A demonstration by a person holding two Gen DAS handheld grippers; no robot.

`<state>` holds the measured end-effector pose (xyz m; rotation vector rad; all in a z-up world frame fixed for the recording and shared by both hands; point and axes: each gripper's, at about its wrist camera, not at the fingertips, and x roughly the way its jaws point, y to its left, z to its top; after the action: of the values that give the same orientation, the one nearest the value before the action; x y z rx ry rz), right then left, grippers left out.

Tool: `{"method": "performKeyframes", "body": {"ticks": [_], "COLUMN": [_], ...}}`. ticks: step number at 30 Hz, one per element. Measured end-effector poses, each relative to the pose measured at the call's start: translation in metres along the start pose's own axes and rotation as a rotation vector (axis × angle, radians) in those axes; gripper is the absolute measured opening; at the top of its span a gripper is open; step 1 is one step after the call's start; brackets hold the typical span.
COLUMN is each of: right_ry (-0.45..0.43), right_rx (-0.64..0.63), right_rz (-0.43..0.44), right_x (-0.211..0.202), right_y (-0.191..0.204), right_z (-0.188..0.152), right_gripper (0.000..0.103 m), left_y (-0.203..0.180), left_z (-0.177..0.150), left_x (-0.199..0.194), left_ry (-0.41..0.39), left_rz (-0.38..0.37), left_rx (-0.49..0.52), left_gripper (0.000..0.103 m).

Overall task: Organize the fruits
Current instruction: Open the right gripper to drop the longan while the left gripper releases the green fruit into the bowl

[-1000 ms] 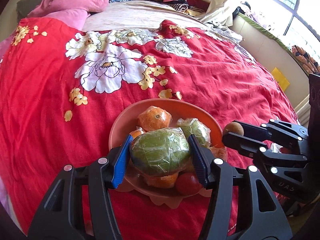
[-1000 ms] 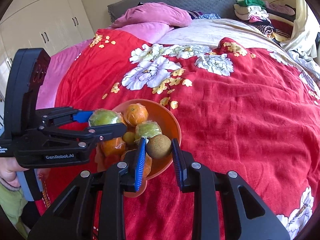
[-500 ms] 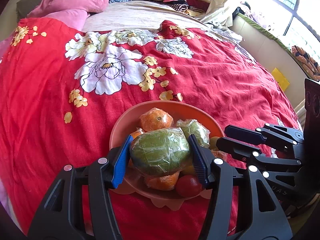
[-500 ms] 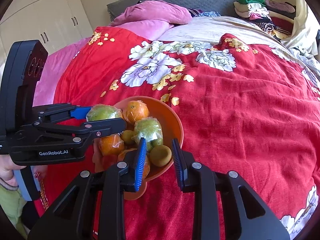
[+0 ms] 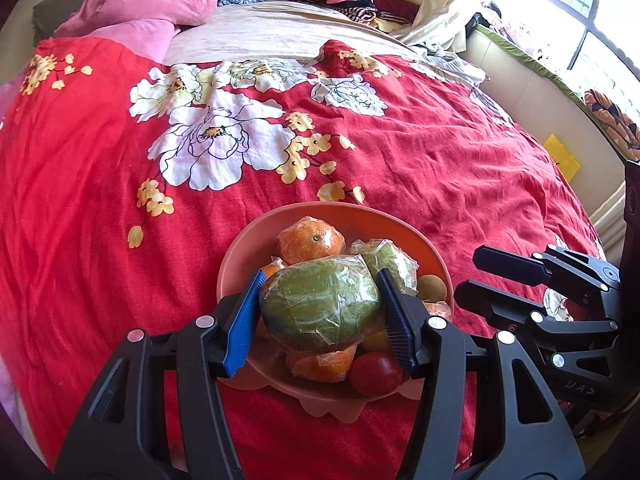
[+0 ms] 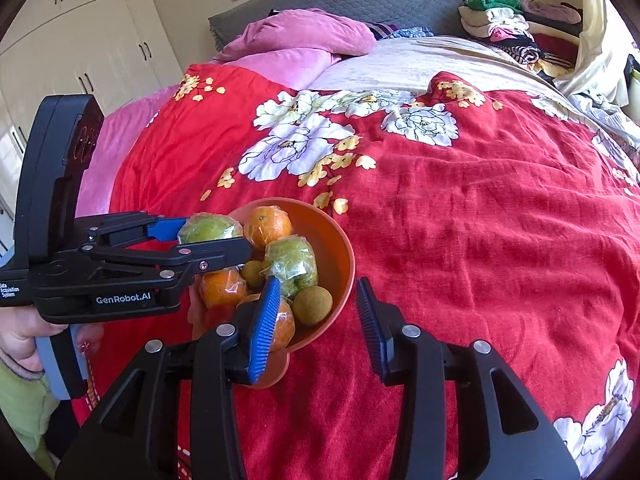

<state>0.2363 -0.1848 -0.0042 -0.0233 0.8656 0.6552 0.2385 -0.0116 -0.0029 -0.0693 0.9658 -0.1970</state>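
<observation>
A shallow orange plastic bowl (image 5: 434, 256) sits on a red bedspread printed with white and yellow flowers (image 5: 440, 168), near the person's edge of the bed, and it is piled with fruit. The left gripper (image 5: 320, 312) clamps a large green fruit wrapped in clear plastic film (image 5: 320, 308) between its blue ribbed pads, holding it just above the heap, probably so it can be set on top or kept out of the way. The right gripper (image 6: 316, 312) hangs over the bowl's near rim; its jaws have just been opening and now stand apart with nothing between them. A small round brown-green fruit (image 6: 313, 305) rests inside the bowl against the rim, just beyond the gripper's left pad, which suggests it has been let go there. Around it lie a film-wrapped orange (image 6: 268, 227), a second wrapped green fruit (image 6: 292, 265), more wrapped oranges and, in the left view, a small dark red fruit (image 5: 374, 374) at the front. The wrap is crinkled and glossy, likely slippery under the pads.
</observation>
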Motion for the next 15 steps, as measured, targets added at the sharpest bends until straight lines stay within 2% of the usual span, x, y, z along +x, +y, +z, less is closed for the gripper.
{"method": "performKeyframes", "body": {"ticks": [7, 15], "right_ry": [-0.003, -0.010], "right_rx": [0.004, 0.008], "right_rz": [-0.006, -0.012], "right_x": [-0.0049, -0.0105], "right_y": [0.0000, 0.0008], "right_z": [-0.0023, -0.0022], "right_gripper": [0.045, 0.055], "left_y": [-0.0023, -0.0051], "left_z": [0.0016, 0.0030], "left_x": [0.0001, -0.0058], "left_ry": [-0.004, -0.019], "left_rz": [0.002, 0.002], "left_rx": [0.000, -0.001], "left_gripper": [0.048, 0.048]}}
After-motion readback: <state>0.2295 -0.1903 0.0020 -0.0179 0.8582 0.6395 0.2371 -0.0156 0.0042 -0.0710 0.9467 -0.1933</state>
